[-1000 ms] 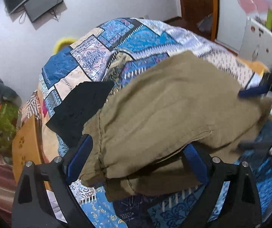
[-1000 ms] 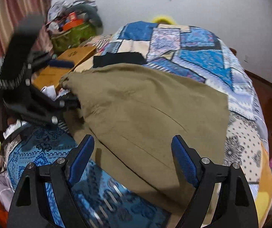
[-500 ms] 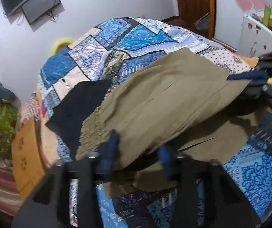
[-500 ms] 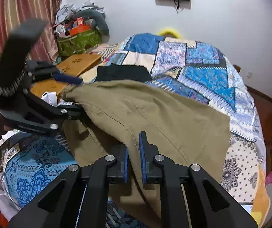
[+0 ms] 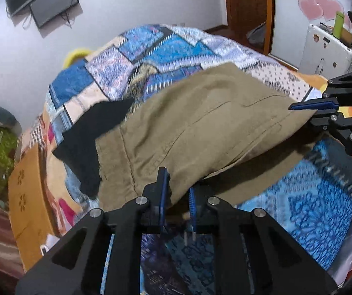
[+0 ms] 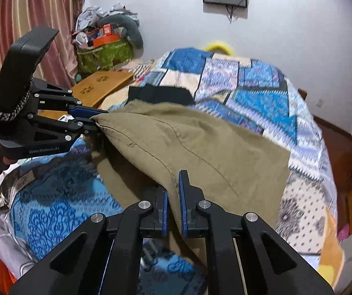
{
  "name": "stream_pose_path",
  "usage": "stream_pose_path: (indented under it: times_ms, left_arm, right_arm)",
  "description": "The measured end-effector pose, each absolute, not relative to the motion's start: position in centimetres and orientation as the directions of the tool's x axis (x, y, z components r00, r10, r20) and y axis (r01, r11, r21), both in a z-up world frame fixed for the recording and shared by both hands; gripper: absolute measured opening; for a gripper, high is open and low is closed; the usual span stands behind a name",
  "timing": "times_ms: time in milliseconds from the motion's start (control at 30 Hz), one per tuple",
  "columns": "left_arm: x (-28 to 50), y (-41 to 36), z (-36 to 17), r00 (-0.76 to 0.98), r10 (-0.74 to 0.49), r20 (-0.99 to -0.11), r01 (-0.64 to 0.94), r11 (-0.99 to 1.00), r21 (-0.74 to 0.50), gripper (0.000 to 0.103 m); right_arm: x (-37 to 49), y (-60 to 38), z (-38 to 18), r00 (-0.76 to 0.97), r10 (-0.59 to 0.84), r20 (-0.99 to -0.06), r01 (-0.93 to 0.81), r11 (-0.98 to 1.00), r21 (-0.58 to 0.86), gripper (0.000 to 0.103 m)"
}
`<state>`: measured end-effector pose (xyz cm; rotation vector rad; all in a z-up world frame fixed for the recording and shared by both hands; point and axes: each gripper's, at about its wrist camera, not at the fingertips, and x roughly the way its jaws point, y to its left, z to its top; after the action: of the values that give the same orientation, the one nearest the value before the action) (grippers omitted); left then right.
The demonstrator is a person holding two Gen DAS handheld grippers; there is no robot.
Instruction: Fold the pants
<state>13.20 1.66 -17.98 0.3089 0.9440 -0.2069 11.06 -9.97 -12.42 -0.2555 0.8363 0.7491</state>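
We're mid-fold: left hand-held gripper point(image 5: 177, 195) and right hand-held gripper point(image 6: 173, 198) are each pinching an edge of the pants point(image 5: 200, 123), lifting that layer off the bed point(image 5: 166, 46). Next we're probably carrying it forward, level, keeping both ends even.

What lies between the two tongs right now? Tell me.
The lifted edge of the khaki pants spans from the left tongs to the right tongs, with shadowed bedspread beneath; the right wrist view shows it.
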Motion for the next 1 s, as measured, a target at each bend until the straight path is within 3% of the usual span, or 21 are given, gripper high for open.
stream_pose_path:
  times_ms: [233,300,367,500,667,800,1000]
  left_arm:
    - [11.5,3.3,-18.7,0.546,-0.048,-0.836,0.269,0.955,0.121,0.027]
    - [11.0,3.9,-18.2,0.557,-0.033,-0.83,0.244,0.962,0.126,0.052]
    - [10.5,4.4,-17.5,0.578,-0.04,-0.815,0.232,0.966,0.117,0.059]
    - [10.2,5.6,-15.3,0.617,-0.052,-0.785,0.197,0.976,0.09,0.061]
    - [11.9,6.4,-13.7,0.648,-0.059,-0.759,0.149,0.987,0.051,0.072]
    - [14.3,6.4,-15.1,0.625,-0.06,-0.778,0.122,0.992,0.022,0.074]
    - [15.8,7.2,-20.3,0.539,0.082,-0.838,0.054,0.99,0.131,0.076]
  right_arm:
    - [10.0,-10.0,-13.6,0.367,0.495,-0.787,-0.688,0.714,0.128,0.016]
    - [9.6,-10.4,-13.2,0.364,0.501,-0.785,-0.685,0.715,0.139,0.017]
    - [9.4,-10.9,-12.6,0.354,0.525,-0.774,-0.682,0.711,0.17,0.02]
    - [9.3,-11.5,-11.0,0.372,0.564,-0.737,-0.668,0.714,0.209,0.026]
    - [10.7,-10.9,-9.9,0.415,0.58,-0.701,-0.624,0.742,0.245,0.046]
    - [12.2,-9.6,-11.2,0.396,0.569,-0.721,-0.608,0.751,0.258,0.048]
    - [13.5,-10.0,-15.5,0.327,0.496,-0.805,-0.555,0.79,0.262,0.048]
